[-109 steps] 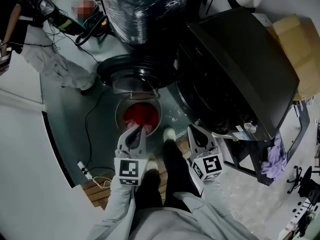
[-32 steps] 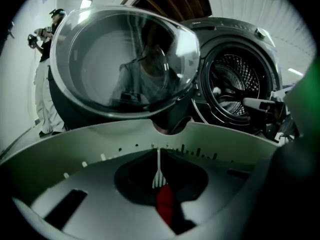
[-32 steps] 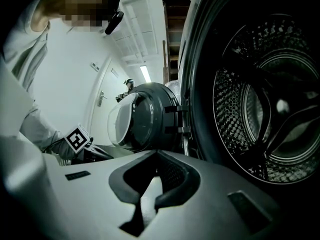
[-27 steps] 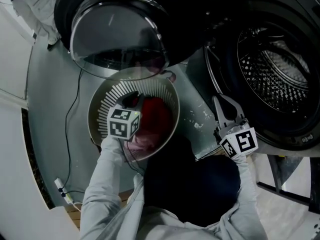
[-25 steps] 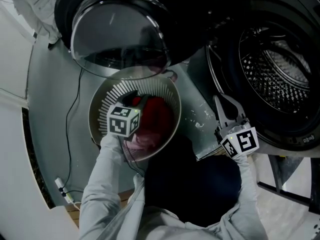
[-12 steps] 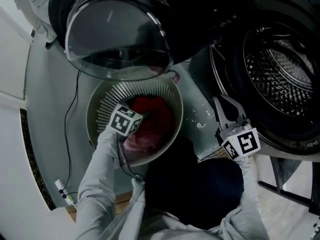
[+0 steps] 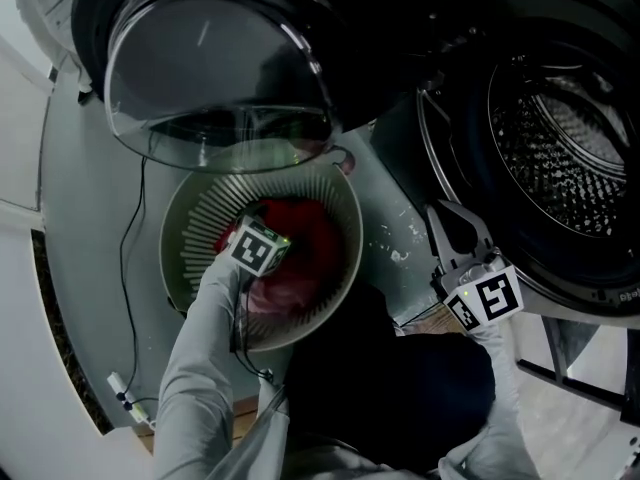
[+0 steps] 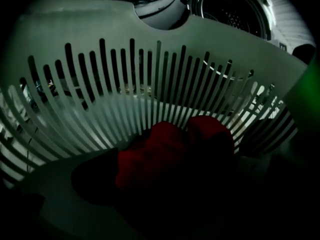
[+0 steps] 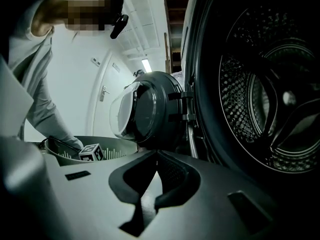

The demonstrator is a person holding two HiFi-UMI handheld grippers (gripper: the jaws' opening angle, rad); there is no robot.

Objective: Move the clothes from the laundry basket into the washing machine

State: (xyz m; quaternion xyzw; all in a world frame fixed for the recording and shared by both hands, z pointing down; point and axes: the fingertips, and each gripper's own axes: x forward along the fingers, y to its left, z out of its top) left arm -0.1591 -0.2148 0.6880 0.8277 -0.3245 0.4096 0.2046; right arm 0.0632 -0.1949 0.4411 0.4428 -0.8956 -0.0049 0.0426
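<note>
We are looking down on the basket (image 7: pixel 185 258), which is sitting on the floor at the left, just under the open door (image 7: pixel 215 63) of the washer (image 7: pixel 470 28). The red clothes (image 7: pixel 305 230) are lying in the basket, heaped toward its right side, and none of them are showing in the drum (image 7: pixel 565 158).

The left gripper (image 7: pixel 262 253) is reaching down into the basket at the end of a grey sleeve (image 7: pixel 205 348), with its nose pointing into the heap. In the left gripper view the red clothes (image 8: pixel 170 151) are filling the middle, close up to the camera. The slatted wall of the basket (image 8: pixel 125 84) is curving behind them. The jaws themselves are lying in black shadow low in that view, so we are not able to tell whether they are apart or pinching cloth.

Over on the right, the right gripper (image 7: pixel 450 226) is hanging in the air just in front of the washer's opening, near the drum's rim and well apart from the basket. In the right gripper view, the right gripper (image 9: pixel 157 154) is showing its jaws closed tip to tip, with nothing between them. Beyond them the door (image 9: pixel 145 114) is standing open, and the drum (image 9: pixel 270 109) is gaping at the right. The basket (image 9: pixel 60 156) is peeking in low at the left, with the other gripper's marker cube (image 9: pixel 91 152) showing inside it.

A thin cable (image 7: pixel 128 268) is trailing along the floor left of the basket.
</note>
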